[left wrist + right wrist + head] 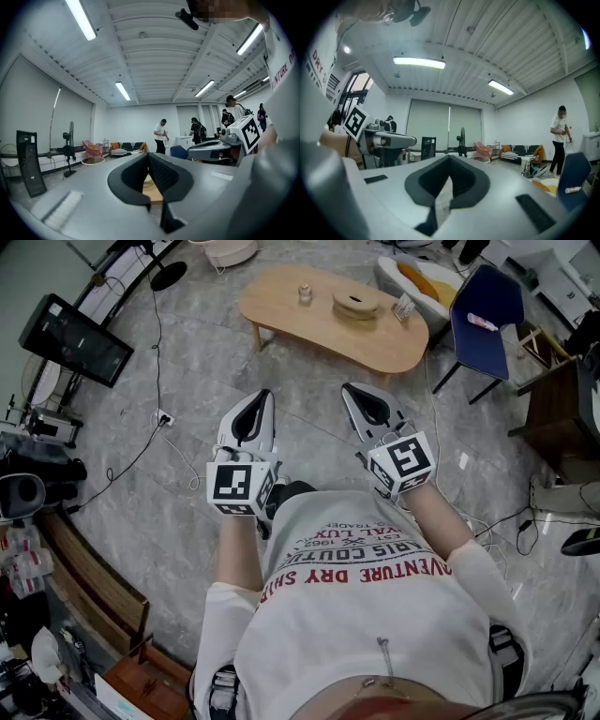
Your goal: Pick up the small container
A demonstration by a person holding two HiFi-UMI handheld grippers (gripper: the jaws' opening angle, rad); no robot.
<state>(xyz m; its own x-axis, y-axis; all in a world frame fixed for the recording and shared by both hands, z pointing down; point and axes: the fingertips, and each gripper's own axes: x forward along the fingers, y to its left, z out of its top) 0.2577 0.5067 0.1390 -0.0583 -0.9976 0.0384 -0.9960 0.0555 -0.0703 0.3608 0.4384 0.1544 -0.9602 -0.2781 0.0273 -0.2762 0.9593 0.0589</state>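
Observation:
A small clear container (305,293) stands on a light wooden table (281,310) far ahead of me, near a round wooden piece (355,304) and another small item (404,307). My left gripper (261,395) and right gripper (349,388) are held side by side at chest height over the marble floor, well short of the table. Both are shut with nothing between the jaws. In the left gripper view the shut left gripper (149,154) points level into the room, and a strip of the table (152,193) shows below the tips. The right gripper (450,158) is likewise shut in its own view.
A blue chair (483,306) and a white seat with an orange cushion (417,277) stand right of the table. A black monitor (75,338) and cables (164,418) lie at the left. Several people (161,136) stand at the far wall.

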